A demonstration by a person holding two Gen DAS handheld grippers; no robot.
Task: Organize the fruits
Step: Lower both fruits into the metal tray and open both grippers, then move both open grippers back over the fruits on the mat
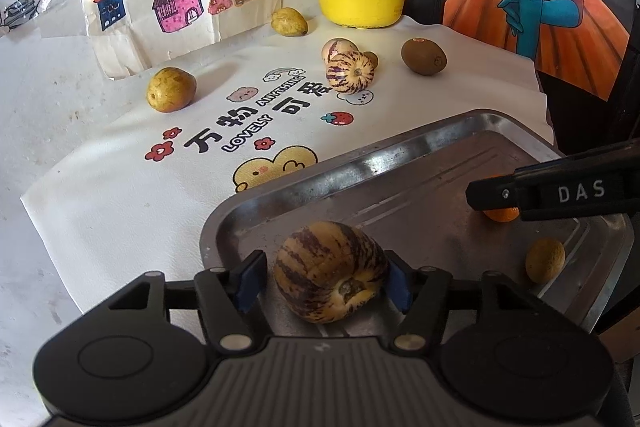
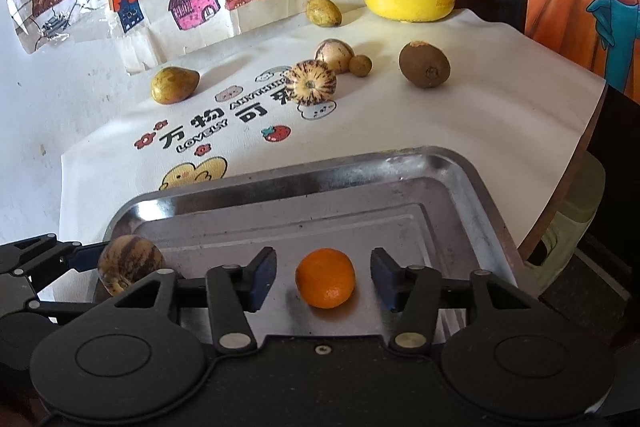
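The left gripper (image 1: 326, 281) stood released around a striped melon (image 1: 331, 271), its blue pads apart from the skin on both sides, the fruit resting on the floor of the metal tray (image 1: 400, 155). The right gripper (image 2: 323, 279) was likewise let go: its pads stood well clear of a small orange (image 2: 325, 277) lying on the tray (image 2: 360, 163) between them. A small tan fruit (image 1: 545, 260) lay near the tray's right edge.

Beyond the tray, on the printed cloth (image 1: 120, 195), more fruit waited: a second striped melon (image 1: 349, 71) with another pale one (image 1: 338, 49) touching behind it, a kiwi (image 1: 424, 57) well to their right, and two yellowish fruits (image 1: 171, 89) (image 1: 289, 21) farther left and back. A yellow bowl (image 1: 362, 5) stood at the far end with a fruit inside.

Both hands seemed to be at the drop-off step, two fruits delivered. The next move likely called for lifting both grippers clear without nudging either round fruit, then reaching out over the cloth for the nearest pieces.
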